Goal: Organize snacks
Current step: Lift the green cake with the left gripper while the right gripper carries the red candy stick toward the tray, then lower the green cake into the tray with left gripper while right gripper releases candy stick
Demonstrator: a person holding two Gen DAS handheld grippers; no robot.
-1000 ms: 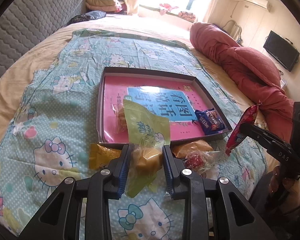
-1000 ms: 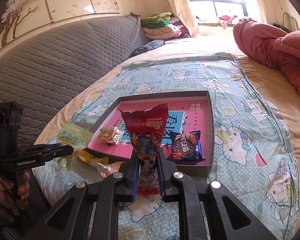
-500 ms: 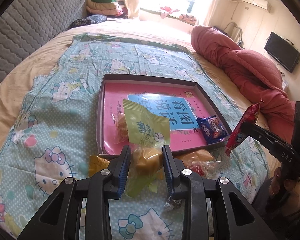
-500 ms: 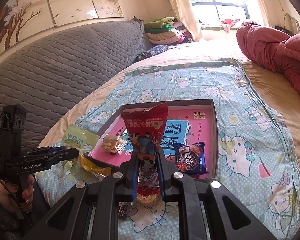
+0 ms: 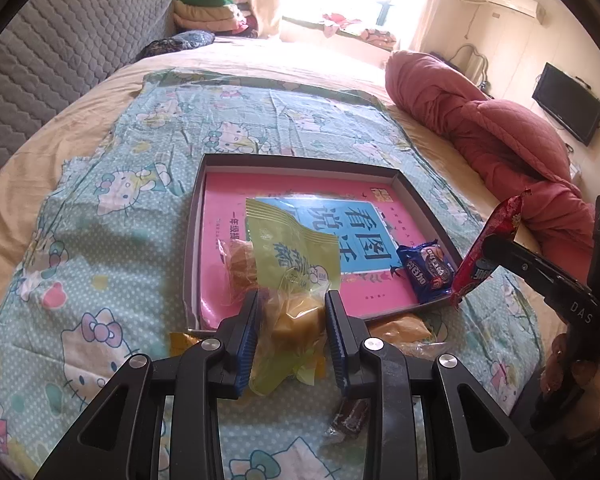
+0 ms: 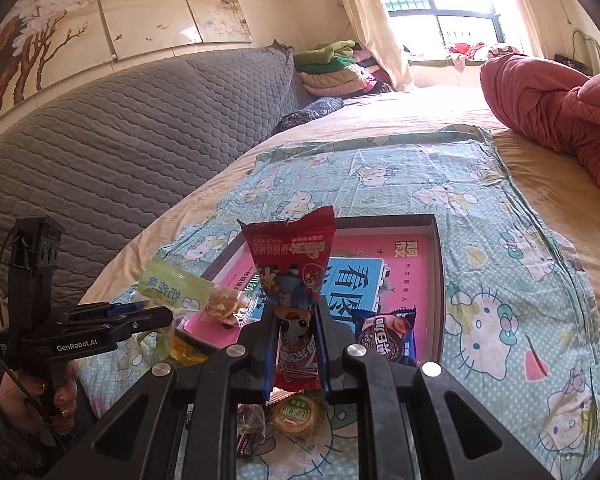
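My left gripper [image 5: 292, 308] is shut on a green snack packet [image 5: 290, 256] with a yellow cake inside, held above the near edge of the dark box [image 5: 300, 162]. My right gripper [image 6: 296, 320] is shut on a red snack packet [image 6: 294, 256], held upright near the box's near edge [image 6: 440, 280]. The box has a pink and blue book inside, with a blue cookie packet [image 5: 426, 268] and a clear-wrapped pastry [image 5: 240, 264] lying on it. The red packet also shows in the left wrist view [image 5: 488, 248], and the green packet in the right wrist view [image 6: 172, 288].
Loose snacks lie on the Hello Kitty cloth [image 5: 100, 240] before the box: an orange packet [image 5: 404, 330], a yellow packet [image 5: 184, 340], a dark candy [image 5: 350, 420], a round biscuit [image 6: 296, 416]. A red quilt [image 5: 500, 132] lies right; a grey headboard [image 6: 120, 140] stands left.
Both grippers have risen and drawn back slightly, each keeping its packet. The box and snacks inside have not moved.
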